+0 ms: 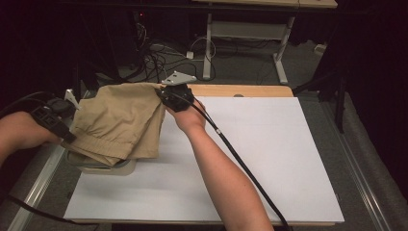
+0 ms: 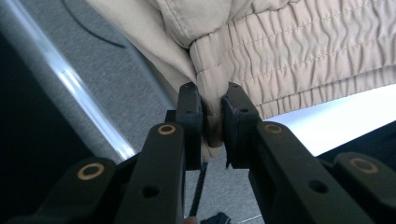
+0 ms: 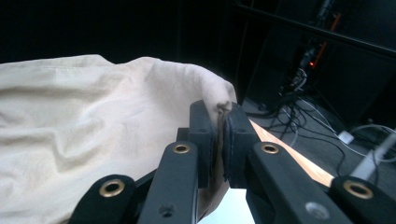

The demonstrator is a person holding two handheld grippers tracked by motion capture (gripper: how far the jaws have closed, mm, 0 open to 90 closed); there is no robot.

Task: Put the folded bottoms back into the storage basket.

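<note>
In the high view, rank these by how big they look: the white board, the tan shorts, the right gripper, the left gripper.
1. white board
2. tan shorts
3. and 4. right gripper and left gripper: they look much alike, both partly hidden by cloth and hands, so I won't rank them.

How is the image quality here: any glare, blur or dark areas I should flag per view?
High view: dim, surroundings nearly black, soft focus, white table sheet brightest. Left gripper view: tan shorts sharp, glare streak on the metal rail, near jaws blurred. Right gripper view: background dark, fabric softly lit, jaws out of focus.
</note>
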